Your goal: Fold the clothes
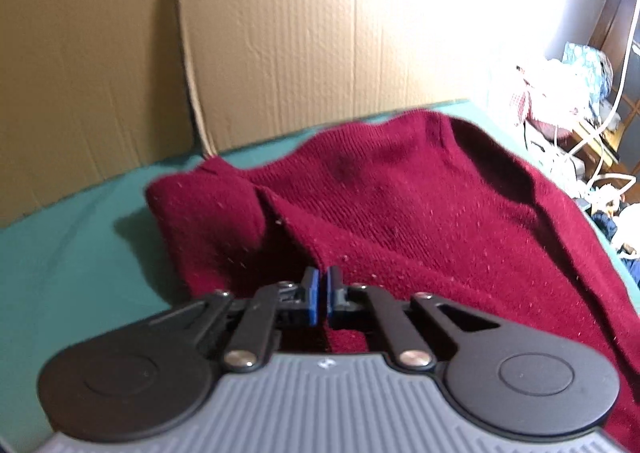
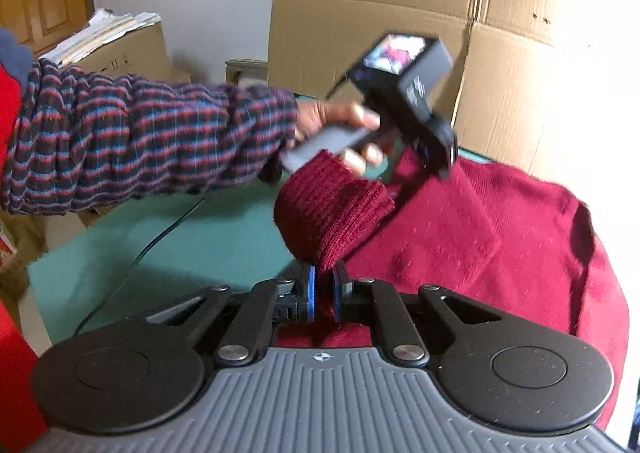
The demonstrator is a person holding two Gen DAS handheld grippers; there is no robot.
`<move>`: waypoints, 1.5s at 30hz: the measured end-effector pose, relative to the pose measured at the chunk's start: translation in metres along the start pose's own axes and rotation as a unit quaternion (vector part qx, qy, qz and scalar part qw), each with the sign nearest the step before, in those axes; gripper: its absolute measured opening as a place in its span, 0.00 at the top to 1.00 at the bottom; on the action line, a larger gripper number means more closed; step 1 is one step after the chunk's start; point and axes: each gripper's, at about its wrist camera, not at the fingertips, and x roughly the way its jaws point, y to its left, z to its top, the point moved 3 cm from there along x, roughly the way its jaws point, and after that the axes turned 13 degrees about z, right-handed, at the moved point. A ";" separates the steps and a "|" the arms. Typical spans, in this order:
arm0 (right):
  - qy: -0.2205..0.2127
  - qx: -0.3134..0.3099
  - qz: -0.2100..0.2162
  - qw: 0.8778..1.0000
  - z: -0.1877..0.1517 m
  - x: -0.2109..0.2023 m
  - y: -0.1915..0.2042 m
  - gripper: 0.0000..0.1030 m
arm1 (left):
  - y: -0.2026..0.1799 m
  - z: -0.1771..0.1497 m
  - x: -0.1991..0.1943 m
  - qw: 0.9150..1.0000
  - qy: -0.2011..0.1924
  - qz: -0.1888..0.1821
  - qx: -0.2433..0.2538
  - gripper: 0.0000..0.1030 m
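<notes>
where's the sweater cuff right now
In the right wrist view the cuff is lifted off the green table, pinched in the right gripper, just below the person's left hand.

Cardboard boxes point(image 2: 400, 5): upright, beyond the fingertips.
Green table cover point(image 1: 60, 253): beneath, spreading left.
Black cable point(image 2: 160, 237): across the cover, ahead-left.
Paper stack point(image 2: 104, 29): far left, atop a carton.

Right gripper point(image 2: 323, 285) was clamped on the ribbed cuff point(image 2: 332, 209) of the maroon sweater point(image 2: 500, 237), which lay over the green table point(image 2: 200, 237). Farther off, a striped sleeve point(image 2: 140, 141) held the other gripper point(image 2: 408, 109) over it.
</notes>
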 end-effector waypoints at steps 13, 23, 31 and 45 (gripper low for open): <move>0.010 0.028 -0.002 1.000 -0.023 -0.012 -0.014 0.91 | 0.005 -0.026 0.005 0.999 0.040 -0.020 -0.022 1.00; 0.046 0.050 -0.021 0.997 -0.044 -0.015 -0.029 0.91 | -0.005 -0.015 -0.034 0.999 -0.036 0.000 -0.017 1.00; 0.055 0.035 -0.022 0.998 -0.039 -0.023 -0.025 0.91 | 0.020 -0.053 0.004 0.997 0.040 0.039 -0.048 1.00; 0.088 0.030 -0.027 0.995 -0.046 -0.018 -0.017 0.91 | 0.021 -0.051 -0.024 0.998 0.002 0.031 -0.057 0.97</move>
